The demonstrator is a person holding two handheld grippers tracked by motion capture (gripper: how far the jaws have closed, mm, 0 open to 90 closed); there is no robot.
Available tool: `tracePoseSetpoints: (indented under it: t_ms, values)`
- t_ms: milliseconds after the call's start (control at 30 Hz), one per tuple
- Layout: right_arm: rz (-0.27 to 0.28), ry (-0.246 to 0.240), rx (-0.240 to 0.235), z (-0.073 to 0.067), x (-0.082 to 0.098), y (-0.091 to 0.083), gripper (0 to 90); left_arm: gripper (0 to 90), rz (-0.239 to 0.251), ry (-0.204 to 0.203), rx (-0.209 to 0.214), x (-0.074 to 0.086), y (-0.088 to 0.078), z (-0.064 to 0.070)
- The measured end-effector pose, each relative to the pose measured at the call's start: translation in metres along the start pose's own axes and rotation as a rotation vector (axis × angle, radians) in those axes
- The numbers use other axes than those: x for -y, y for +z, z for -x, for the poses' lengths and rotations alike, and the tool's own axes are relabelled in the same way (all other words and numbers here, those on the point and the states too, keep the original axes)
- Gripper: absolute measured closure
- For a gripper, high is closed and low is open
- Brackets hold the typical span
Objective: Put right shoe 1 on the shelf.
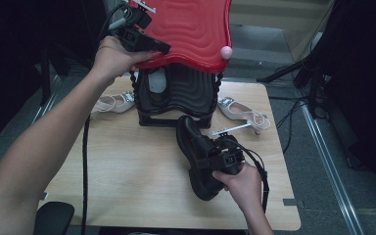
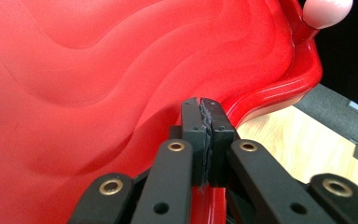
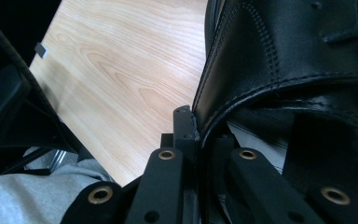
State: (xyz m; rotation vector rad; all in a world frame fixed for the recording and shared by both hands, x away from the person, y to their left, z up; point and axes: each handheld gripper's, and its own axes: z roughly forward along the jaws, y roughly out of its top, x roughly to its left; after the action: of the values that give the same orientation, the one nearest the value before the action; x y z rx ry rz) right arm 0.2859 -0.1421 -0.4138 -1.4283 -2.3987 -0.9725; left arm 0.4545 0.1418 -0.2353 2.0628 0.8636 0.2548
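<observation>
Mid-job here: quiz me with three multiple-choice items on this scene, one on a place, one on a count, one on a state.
1. Where is the black boot?
A. inside the box
B. above the table's near right part, in the right gripper
C. on the floor

2. How many pale heeled shoes lie on the table?
A. one
B. two
C. four

3. How is the red lid?
A. raised off the box
B. shut flat on the box
C. lying on the table

Answers:
1 B: the right gripper pinches the boot's collar, with wood showing beneath.
2 B: one pale shoe lies left of the black box, another right of it.
3 A: the left gripper clamps the lid's edge, holding it up over the open box.
</observation>
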Motion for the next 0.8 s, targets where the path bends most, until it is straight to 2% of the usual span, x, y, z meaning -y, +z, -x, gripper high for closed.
tracePoseSetpoints:
  t_ms: [300, 467, 567, 800]
  values:
    - [0.041, -0.028, -0.065, -0.012, -0.004, -0.028, 87.7, 89.9, -0.004, 0.007, -0.018, 0.0, 0.001, 0.001]
    - [0.079, -0.059, -0.057, -0.022, -0.014, -0.04, 87.7, 90.0, -0.006, 0.007, -0.019, 0.0, 0.001, 0.001]
    - [0.103, -0.074, -0.04, -0.025, -0.025, -0.043, 87.5, 90.0, -0.003, 0.008, -0.018, 0.0, 0.001, 0.001]
    - [0.153, -0.118, 0.081, -0.029, -0.057, -0.037, 87.5, 90.0, 0.001, 0.007, -0.016, 0.001, 0.001, 0.001]
